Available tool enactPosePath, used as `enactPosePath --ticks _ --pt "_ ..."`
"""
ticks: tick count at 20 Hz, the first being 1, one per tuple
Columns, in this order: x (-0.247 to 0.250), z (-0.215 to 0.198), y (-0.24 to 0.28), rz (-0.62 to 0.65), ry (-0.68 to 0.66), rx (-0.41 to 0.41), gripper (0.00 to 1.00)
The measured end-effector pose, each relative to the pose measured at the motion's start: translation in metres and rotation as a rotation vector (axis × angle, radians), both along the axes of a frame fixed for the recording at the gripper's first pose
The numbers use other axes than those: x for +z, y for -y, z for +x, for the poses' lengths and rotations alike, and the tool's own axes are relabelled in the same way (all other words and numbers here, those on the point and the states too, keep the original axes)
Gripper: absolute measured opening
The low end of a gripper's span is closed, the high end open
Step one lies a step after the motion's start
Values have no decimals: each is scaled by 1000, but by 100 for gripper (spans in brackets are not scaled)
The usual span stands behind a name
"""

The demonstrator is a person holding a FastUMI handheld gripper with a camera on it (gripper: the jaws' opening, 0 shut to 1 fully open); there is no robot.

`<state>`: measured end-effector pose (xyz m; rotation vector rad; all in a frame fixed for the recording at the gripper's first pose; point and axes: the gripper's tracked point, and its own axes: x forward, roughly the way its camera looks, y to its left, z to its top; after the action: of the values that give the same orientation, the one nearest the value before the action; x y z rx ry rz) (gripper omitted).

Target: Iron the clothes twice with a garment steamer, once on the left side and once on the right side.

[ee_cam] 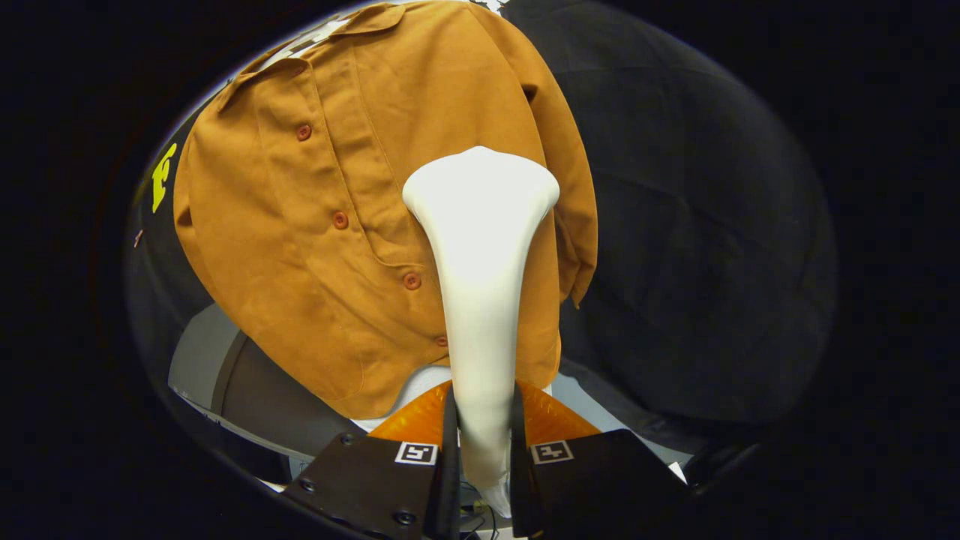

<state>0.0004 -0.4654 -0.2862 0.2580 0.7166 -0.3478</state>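
While the gripper [484, 420] pinches the white steamer [480, 247] handle between both fingers | head against brown shirt [300, 247], right of buttons.

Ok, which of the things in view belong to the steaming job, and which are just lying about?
Job:
- gripper, shut on the steamer's handle
- white garment steamer, head against the shirt, just right of the button placket
- brown shirt, hanging, buttoned

Just there:
- black cloth wall behind the shirt
- grey surface beneath the hem; what it is, I cannot tell
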Motion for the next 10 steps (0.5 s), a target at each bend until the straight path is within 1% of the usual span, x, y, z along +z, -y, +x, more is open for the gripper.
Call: enactPosePath --ticks 7,10 --pt "-30 -20 -1 36 -63 -36 30" --pt "-29 -31 -2 34 -72 -70 30"
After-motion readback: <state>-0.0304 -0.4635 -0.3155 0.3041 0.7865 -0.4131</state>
